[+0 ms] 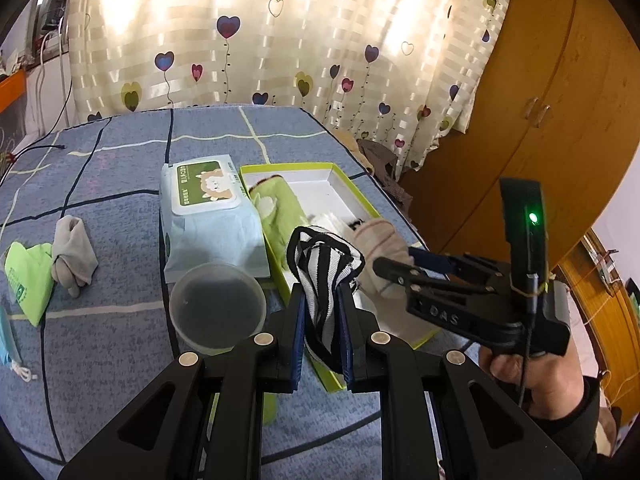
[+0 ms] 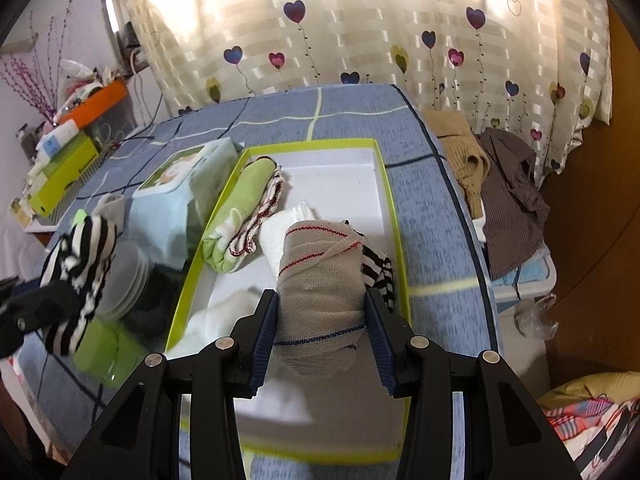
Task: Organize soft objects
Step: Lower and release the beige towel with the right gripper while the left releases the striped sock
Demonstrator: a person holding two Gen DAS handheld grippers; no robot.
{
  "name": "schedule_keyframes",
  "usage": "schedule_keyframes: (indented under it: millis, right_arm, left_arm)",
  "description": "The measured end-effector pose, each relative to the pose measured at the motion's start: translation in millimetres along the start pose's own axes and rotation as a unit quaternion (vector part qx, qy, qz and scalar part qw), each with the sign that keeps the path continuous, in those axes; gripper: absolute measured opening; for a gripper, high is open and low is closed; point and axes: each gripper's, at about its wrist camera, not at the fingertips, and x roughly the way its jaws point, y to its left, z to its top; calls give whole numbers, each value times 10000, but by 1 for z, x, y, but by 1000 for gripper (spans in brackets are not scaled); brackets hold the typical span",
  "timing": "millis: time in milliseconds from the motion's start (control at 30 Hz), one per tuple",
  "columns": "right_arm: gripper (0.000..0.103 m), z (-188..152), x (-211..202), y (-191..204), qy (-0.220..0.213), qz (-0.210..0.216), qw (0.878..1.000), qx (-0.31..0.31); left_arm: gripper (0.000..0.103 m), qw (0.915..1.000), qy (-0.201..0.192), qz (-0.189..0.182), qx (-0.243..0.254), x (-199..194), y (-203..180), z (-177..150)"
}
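My left gripper (image 1: 322,308) is shut on a black-and-white striped sock (image 1: 324,264), held up over the near left edge of the green-rimmed white box (image 1: 352,184). My right gripper (image 2: 322,312) is shut on a rolled beige knitted cloth (image 2: 320,276) with red and blue stitching, just above the box (image 2: 394,216). Inside the box lie a green rolled cloth (image 2: 244,208), a white cloth (image 2: 276,236) and another striped piece (image 2: 378,268). The striped sock (image 2: 80,256) hangs at the left of the right wrist view. A grey sock (image 1: 74,248) and a green cloth (image 1: 28,280) lie on the bedspread at left.
A pack of wet wipes (image 1: 208,208) lies left of the box, with clear plastic dishes (image 1: 218,306) in front of it. Folded clothes (image 2: 508,188) are piled right of the bed. A wooden wardrobe (image 1: 540,120) stands at the right, a curtain (image 1: 280,40) behind, cluttered boxes (image 2: 64,168) at far left.
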Motion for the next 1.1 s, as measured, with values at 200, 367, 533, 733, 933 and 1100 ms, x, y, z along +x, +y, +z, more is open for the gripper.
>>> schedule_keyframes:
  millis: [200,367,533,733,933,1100]
  right_arm:
    - [43,19,15,-3,-7,11,10000,-53]
    - [44,29,22,-9,-39,103,9999,-2]
    - [52,27,13,-12,-148,159,9998,-9]
    - [54,21,-13,-21,-419,200,9989,63]
    - [54,19,-27,-34,-569,251,9979,178]
    - [54,17,-28,-34,-561,320,9978,172]
  left_arm:
    - [16,10000,59,16,-35,10,1,5]
    - [16,9999,97,28,-17,20,-3,13]
    - [16,9999,126,24,27,33,-12,23]
    - [16,9996,270,83,12,59,-18,33]
    - [19,9989,411,207,-20,83,-17,38]
    - [31,9990,354,270,-21,87,-17,41]
